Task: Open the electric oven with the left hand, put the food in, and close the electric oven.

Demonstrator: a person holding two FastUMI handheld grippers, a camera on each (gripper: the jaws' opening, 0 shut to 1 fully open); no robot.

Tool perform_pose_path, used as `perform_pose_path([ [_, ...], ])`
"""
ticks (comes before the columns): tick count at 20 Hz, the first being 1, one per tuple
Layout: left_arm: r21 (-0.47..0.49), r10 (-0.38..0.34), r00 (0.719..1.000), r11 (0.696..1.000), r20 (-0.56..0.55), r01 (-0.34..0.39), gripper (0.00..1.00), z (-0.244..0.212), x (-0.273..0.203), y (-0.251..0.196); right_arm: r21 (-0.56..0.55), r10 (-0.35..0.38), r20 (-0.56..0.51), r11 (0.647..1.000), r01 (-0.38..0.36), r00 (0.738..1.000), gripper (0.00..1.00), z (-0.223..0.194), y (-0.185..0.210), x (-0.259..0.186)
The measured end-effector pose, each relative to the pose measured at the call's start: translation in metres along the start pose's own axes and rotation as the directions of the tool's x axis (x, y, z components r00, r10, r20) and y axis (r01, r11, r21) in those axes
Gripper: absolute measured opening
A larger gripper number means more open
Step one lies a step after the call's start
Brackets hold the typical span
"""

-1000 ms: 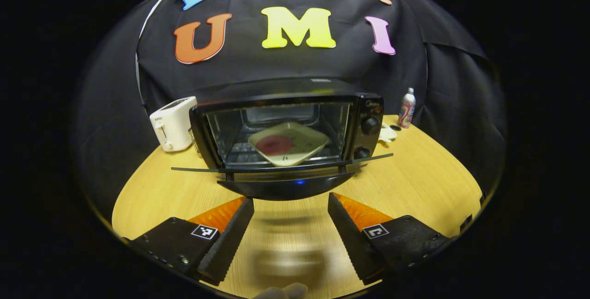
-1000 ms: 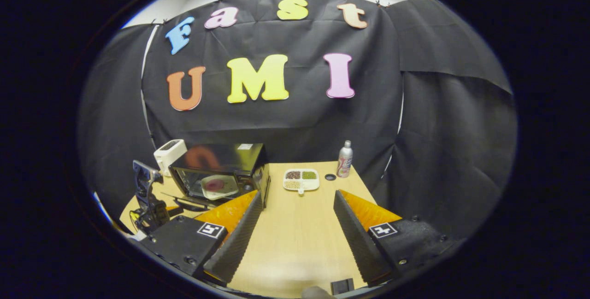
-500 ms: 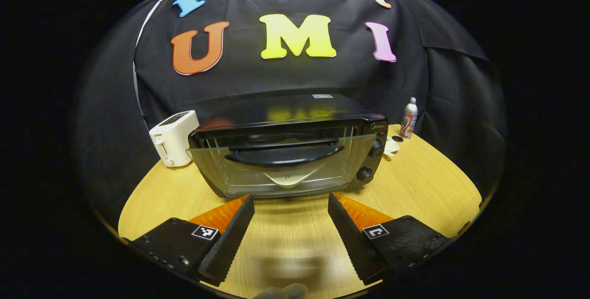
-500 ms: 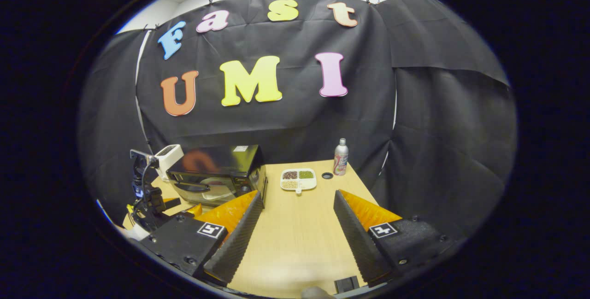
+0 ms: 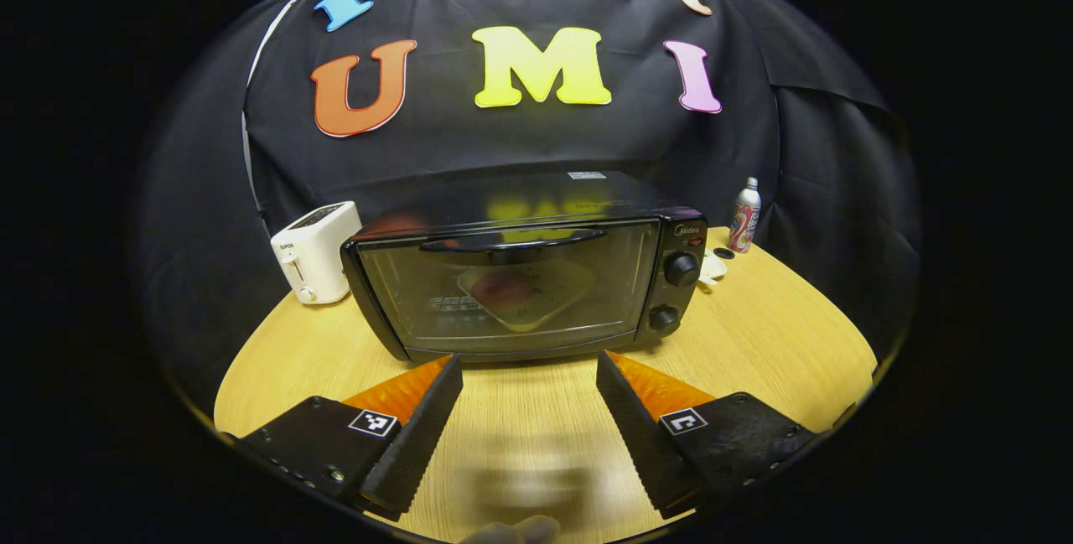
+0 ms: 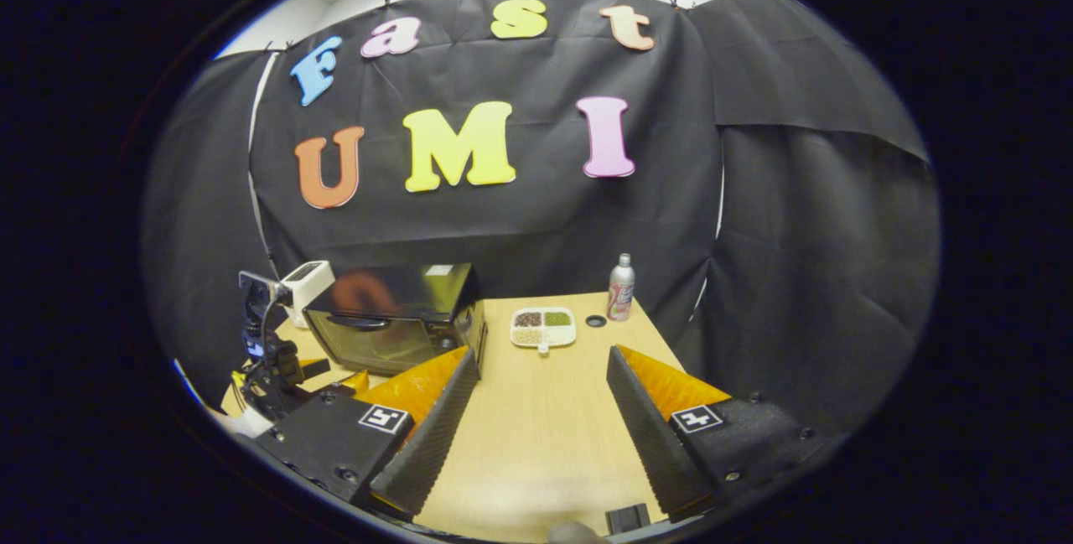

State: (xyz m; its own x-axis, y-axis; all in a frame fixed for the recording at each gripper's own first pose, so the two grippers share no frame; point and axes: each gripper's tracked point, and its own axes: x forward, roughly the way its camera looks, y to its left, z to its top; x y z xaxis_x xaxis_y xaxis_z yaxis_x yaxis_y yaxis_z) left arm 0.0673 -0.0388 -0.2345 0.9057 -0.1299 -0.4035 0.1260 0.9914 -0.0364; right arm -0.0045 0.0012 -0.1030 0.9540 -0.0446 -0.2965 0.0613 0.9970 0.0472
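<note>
The black electric oven (image 5: 520,276) stands on the wooden table (image 5: 754,334) with its glass door shut and the handle (image 5: 511,240) along the top. Behind the glass lies a pale square plate (image 5: 524,292) with a dark red round piece of food on it. My left gripper (image 5: 528,368) is open just in front of the oven's base, nothing between its fingers. In the right gripper view the oven (image 6: 394,318) sits at the left, with the left gripper (image 6: 268,360) in front of it. My right gripper (image 6: 541,360) is open over bare table.
A white toaster (image 5: 314,251) stands left of the oven. A slim can (image 5: 742,215) and a small dark lid (image 6: 596,321) are at the back right. A white divided dish (image 6: 545,328) of grains sits right of the oven.
The oven door swung up from lying flat open to fully shut. My left gripper rose and drew back slightly. The right gripper stayed nearly still.
</note>
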Motion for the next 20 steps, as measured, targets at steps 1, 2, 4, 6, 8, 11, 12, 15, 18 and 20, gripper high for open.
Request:
perform_pose_path([
  [1,0.0,-0.003,1.0,1.0,0.005,0.003,0.98,0.001,-0.001,0.0,-0.002,0.003,0.001,1.0,-0.003,1.0,0.99,0.001,0.001,0.0],
  [2,0.004,0.001,1.0,1.0,0.013,-0.001,0.98,0.002,-0.004,-0.001,-0.005,0.002,0.002,1.0,-0.002,1.0,0.96,0.0,0.001,-0.001],
  [4,0.004,0.003,1.0,1.0,0.026,-0.003,0.98,0.006,-0.009,0.0,-0.005,0.006,0.0,1.0,-0.006,1.0,0.96,0.001,0.005,-0.002],
  [6,-0.009,-0.006,0.999,1.0,0.045,0.006,0.98,0.014,-0.019,-0.001,-0.003,0.01,0.002,1.0,-0.01,1.0,0.96,0.003,0.01,-0.005],
  [8,-0.032,-0.015,0.998,0.999,0.069,0.017,0.98,0.028,-0.035,-0.001,-0.01,0.011,0.019,1.0,-0.011,1.0,0.99,0.01,0.016,-0.011],
  [11,-0.062,-0.024,0.99,0.998,0.136,0.032,0.98,0.062,-0.069,0.003,-0.035,0.002,0.07,0.999,0.0,0.998,0.96,0.025,0.023,-0.025],
  [12,-0.066,-0.022,0.988,0.997,0.154,0.032,0.98,0.075,-0.081,0.006,-0.039,-0.002,0.085,0.999,0.005,0.996,0.96,0.031,0.026,-0.032],
  [15,-0.068,-0.017,0.973,0.997,0.228,0.033,0.97,0.115,-0.133,0.015,-0.023,-0.026,0.145,0.999,0.03,0.989,0.99,0.049,0.025,-0.054],
  [18,-0.056,0.006,0.944,0.998,0.33,0.013,0.96,0.155,-0.189,0.026,-0.015,-0.028,0.209,0.999,0.032,0.978,0.96,0.063,0.023,-0.079],
  [20,-0.065,0.024,0.93,0.998,0.368,0.0,0.96,0.167,-0.222,0.03,0.004,-0.06,0.229,0.998,0.061,0.971,0.99,0.068,0.01,-0.095],
])
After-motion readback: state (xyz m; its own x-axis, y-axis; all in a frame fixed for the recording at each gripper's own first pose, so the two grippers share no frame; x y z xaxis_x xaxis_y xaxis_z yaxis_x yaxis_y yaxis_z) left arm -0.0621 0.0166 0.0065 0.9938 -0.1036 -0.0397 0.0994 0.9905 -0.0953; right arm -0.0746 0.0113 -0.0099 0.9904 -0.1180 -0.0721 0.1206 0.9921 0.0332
